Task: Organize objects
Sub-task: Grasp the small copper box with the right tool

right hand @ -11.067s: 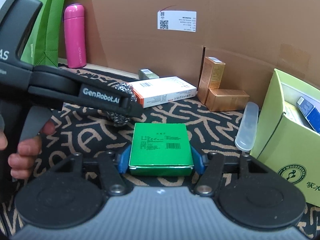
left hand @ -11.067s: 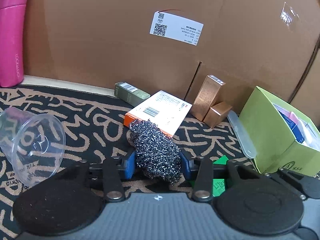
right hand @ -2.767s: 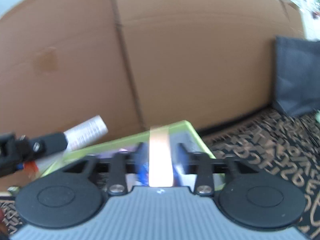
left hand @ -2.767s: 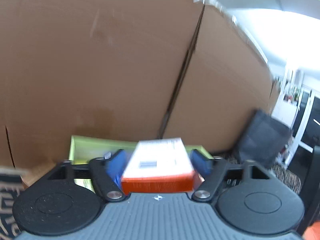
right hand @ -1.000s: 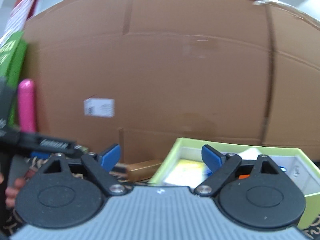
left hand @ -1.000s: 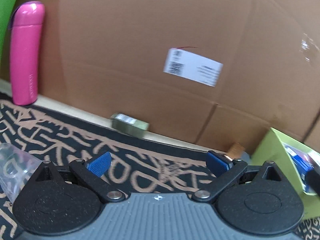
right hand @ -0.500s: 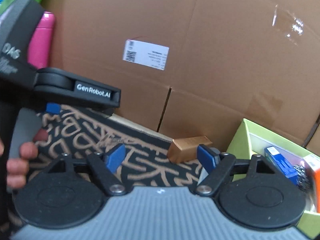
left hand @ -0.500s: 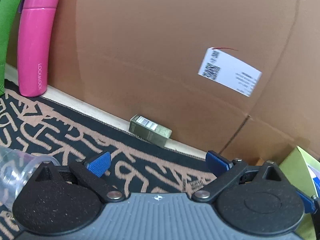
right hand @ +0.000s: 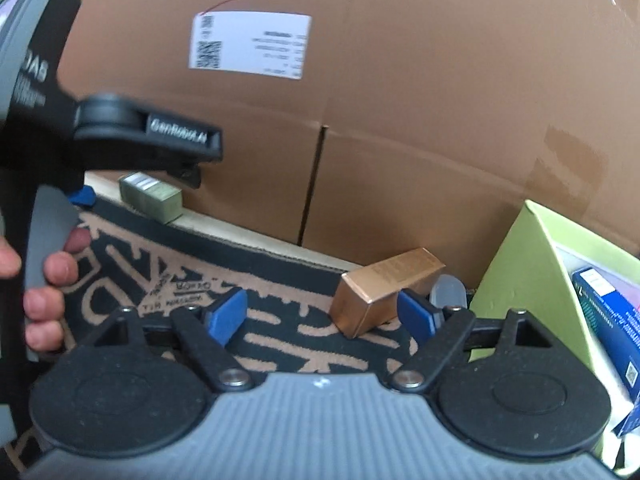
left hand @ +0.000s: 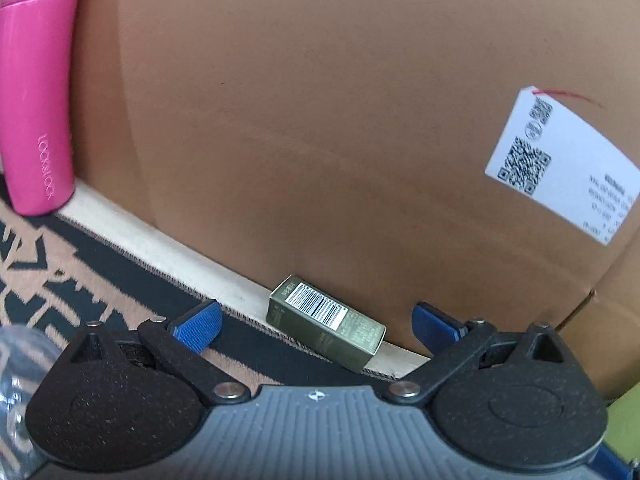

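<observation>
A small olive box (left hand: 326,334) with a barcode lies against the foot of the cardboard wall. My left gripper (left hand: 316,326) is open, and the box lies just ahead between its blue pads, untouched. In the right wrist view a copper box (right hand: 384,292) lies on its side on the patterned rug (right hand: 280,280). My right gripper (right hand: 320,316) is low over the rug, its jaws opening, with nothing pressed between them; the copper box is by its right pad. The lime-green box (right hand: 532,280) at right holds a blue carton (right hand: 608,320) and other items.
A pink bottle (left hand: 36,100) stands at the far left against the cardboard wall (left hand: 320,120). A clear plastic cup (left hand: 16,380) lies at the lower left. A clear plastic case (right hand: 448,290) rests behind the copper box. A hand (right hand: 44,272) holds the left tool.
Both grippers have moved in lower toward the wall. The olive box now sits between the left pads, and the copper box has come up beside the right pad.
</observation>
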`<state>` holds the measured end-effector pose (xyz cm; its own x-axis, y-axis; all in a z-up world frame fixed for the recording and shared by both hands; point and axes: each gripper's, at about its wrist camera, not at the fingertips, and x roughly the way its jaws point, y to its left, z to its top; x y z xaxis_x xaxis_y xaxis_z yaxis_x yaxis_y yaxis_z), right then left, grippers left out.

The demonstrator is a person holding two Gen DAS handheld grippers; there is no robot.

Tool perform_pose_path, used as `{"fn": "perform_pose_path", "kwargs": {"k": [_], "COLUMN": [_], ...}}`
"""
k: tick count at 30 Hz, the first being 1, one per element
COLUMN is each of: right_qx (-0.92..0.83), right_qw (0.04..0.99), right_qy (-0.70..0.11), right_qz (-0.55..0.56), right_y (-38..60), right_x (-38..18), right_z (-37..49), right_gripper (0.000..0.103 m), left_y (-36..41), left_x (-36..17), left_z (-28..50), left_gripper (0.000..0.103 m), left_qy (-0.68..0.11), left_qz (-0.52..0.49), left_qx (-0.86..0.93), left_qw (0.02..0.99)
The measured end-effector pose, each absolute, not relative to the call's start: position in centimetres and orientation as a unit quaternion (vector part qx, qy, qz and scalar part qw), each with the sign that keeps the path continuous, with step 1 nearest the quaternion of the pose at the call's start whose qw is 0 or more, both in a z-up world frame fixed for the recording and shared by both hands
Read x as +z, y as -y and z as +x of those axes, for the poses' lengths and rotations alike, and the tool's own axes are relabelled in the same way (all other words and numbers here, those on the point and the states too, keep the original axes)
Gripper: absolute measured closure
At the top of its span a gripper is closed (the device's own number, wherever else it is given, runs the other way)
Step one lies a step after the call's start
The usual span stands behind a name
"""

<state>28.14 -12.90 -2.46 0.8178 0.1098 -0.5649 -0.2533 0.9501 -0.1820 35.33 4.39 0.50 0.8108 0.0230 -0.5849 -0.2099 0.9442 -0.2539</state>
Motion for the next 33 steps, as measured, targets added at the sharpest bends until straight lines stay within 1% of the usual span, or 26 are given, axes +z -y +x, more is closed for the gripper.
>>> {"fn": "perform_pose_path", "kwargs": {"k": [2,3,4,5,6,7,8,9,10,11,12,13,18,21,22,23,24,25,27,30,32,33], "right_qx": [0.096,0.097,0.099,0.102,0.103,0.105,0.110,0.117,0.121,0.129,0.140,0.147,0.180,0.190,0.192,0.190,0.187,0.185,0.182,0.170,0.157,0.138], "right_qw": [0.943,0.942,0.941,0.940,0.939,0.938,0.938,0.939,0.939,0.938,0.937,0.936,0.929,0.928,0.929,0.930,0.931,0.933,0.938,0.944,0.947,0.951], "right_qy": [-0.301,-0.309,-0.316,-0.322,-0.327,-0.329,-0.327,-0.324,-0.322,-0.321,-0.319,-0.318,-0.320,-0.320,-0.317,-0.315,-0.313,-0.309,-0.295,-0.281,-0.276,-0.275], "right_qz": [-0.101,-0.086,-0.065,-0.047,-0.033,-0.024,-0.017,-0.014,-0.016,-0.019,-0.022,-0.027,-0.040,-0.024,-0.020,-0.019,-0.021,-0.021,-0.021,-0.036,-0.041,-0.041], "right_y": [13.6,14.0,14.5,14.9,15.3,15.7,15.9,16.1,16.1,16.1,16.1,16.1,16.5,17.2,17.3,17.5,17.5,17.5,17.3,16.6,16.4,16.3], "right_x": [-2.5,-2.6,-2.6,-2.6,-2.6,-2.6,-2.6,-2.5,-2.4,-2.4,-2.3,-2.3,-2.0,-1.7,-1.6,-1.4,-1.4,-1.2,-1.1,-1.3,-1.1,-1.0], "right_z": [29.0,29.6,30.1,30.5,30.8,30.9,30.9,30.8,30.6,30.4,30.0,29.7,27.7,27.1,26.9,26.7,26.5,26.3,26.2,26.8,27.2,27.7], "right_gripper": [0.020,0.020,0.021,0.022,0.029,0.045,0.055,0.075,0.081,0.081,0.088,0.090,0.090,0.089,0.088,0.087,0.079,0.062,0.049,0.049,0.044,0.038], "left_y": [-4.5,-4.3,-4.0,-3.7,-3.6,-3.6,-3.4,-3.1,-2.9,-2.9,-2.8,-2.9,-3.3,-3.5,-3.8,-3.6,-3.7,-4.2,-5.3,-5.6,-5.7,-4.8], "left_x": [0.2,0.1,0.1,0.2,0.3,0.3,0.3,0.3,0.3,0.4,0.4,0.4,0.9,1.1,1.1,1.1,1.3,1.3,1.2,1.7,1.6,0.9], "left_z": [34.9,34.6,34.4,34.2,34.0,33.8,33.4,33.0,32.5,32.0,31.4,30.8,27.8,26.0,25.4,25.3,25.1,25.1,25.3,25.5,25.5,26.5], "left_gripper": [0.002,0.006,0.025,0.035,0.036,0.036,0.036,0.036,0.036,0.036,0.036,0.036,0.036,0.036,0.035,0.032,0.029,0.025,0.023,0.023,0.021,0.021], "left_qy": [-0.290,-0.285,-0.283,-0.285,-0.288,-0.289,-0.290,-0.288,-0.287,-0.288,-0.289,-0.289,-0.289,-0.292,-0.292,-0.293,-0.296,-0.297,-0.298,-0.297,-0.295,-0.295], "left_qz": [-0.148,-0.137,-0.116,-0.104,-0.105,-0.107,-0.102,-0.095,-0.091,-0.091,-0.092,-0.093,-0.087,-0.084,-0.090,-0.100,-0.113,-0.130,-0.155,-0.173,-0.177,-0.176], "left_qx": [0.053,0.048,0.044,0.035,0.023,0.010,0.003,-0.003,-0.011,-0.020,-0.029,-0.037,-0.067,-0.079,-0.074,-0.066,-0.060,-0.060,-0.064,-0.052,-0.045,-0.041], "left_qw": [0.944,0.947,0.951,0.952,0.952,0.951,0.952,0.953,0.953,0.953,0.952,0.952,0.951,0.949,0.949,0.949,0.947,0.944,0.940,0.938,0.938,0.938]}}
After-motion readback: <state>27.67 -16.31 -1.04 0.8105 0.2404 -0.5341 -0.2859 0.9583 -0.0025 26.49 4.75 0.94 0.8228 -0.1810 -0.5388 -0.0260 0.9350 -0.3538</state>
